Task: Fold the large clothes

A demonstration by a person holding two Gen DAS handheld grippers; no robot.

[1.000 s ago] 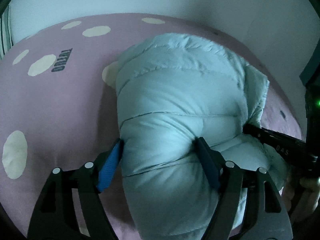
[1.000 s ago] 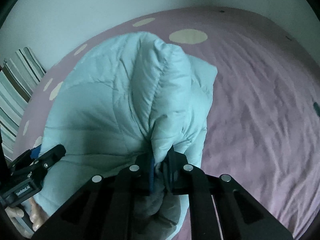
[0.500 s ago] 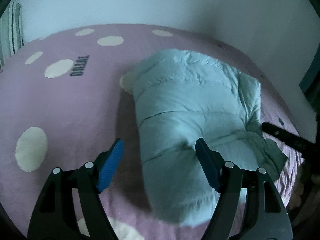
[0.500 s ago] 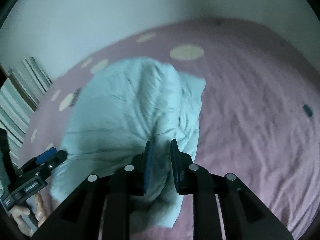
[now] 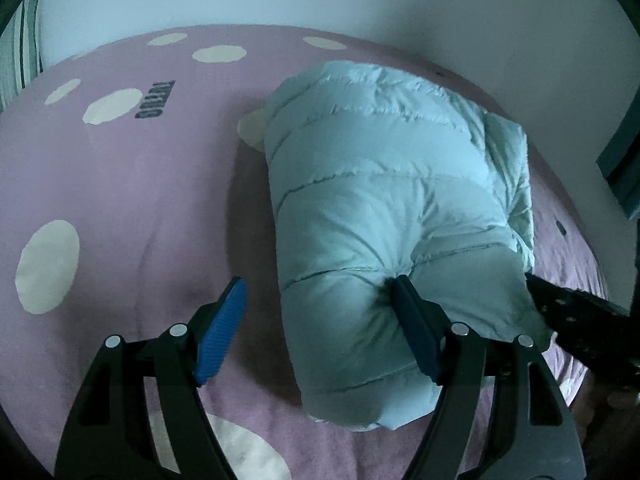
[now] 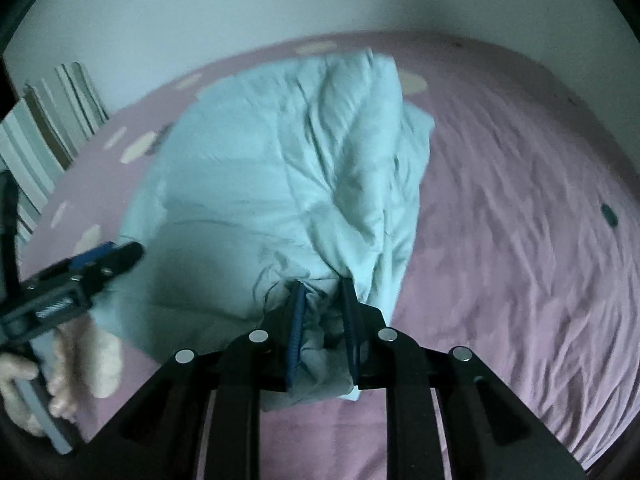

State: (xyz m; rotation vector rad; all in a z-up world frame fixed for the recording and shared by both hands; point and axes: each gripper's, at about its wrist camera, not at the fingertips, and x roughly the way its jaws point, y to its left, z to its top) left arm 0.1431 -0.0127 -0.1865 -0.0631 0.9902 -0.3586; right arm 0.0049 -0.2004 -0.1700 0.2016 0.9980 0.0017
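On the pink spotted bed, our right claw pinches a bunched edge of the pale blue puffer jacket, anchoring the fold. Our left claw stands wide open, one finger pressed into the padding, apparently to flatten the springy bundle so it stays folded.

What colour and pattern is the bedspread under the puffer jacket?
The bedspread is pinkish-purple with large cream dots, clearest in the left wrist view.
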